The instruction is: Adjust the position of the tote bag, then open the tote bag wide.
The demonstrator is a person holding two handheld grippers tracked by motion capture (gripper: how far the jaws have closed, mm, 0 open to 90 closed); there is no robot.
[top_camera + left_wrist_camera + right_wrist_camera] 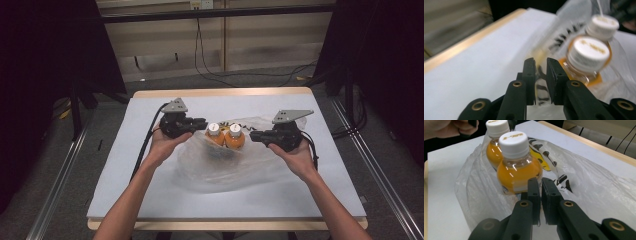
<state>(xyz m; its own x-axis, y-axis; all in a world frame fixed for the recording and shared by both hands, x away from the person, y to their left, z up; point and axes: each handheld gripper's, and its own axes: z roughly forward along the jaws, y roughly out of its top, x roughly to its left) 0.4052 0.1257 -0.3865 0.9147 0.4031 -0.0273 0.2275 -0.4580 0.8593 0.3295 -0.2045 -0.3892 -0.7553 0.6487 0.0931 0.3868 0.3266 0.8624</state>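
Nearest the person, two bare forearms reach up over the pale grey table top (150,195). Just past the hands lies a crumpled clear plastic bag with black lettering (220,172), spread flat toward the near edge and gathered up in the middle. The left gripper (199,123) sits at the bag's left side; in the left gripper view its black jaws are nearly together, pinching a thin fold of the bag's film. The right gripper (255,136) sits at the bag's right side, and in the right gripper view its jaws are clenched on the film as well, just in front of the bottles. Between the two grippers, inside the bag's mouth, stand two small bottles of orange drink with white screw caps (225,135), upright and touching each other. Beyond them the table's wooden edge (220,92) runs across, with black cables (210,70) on the floor behind
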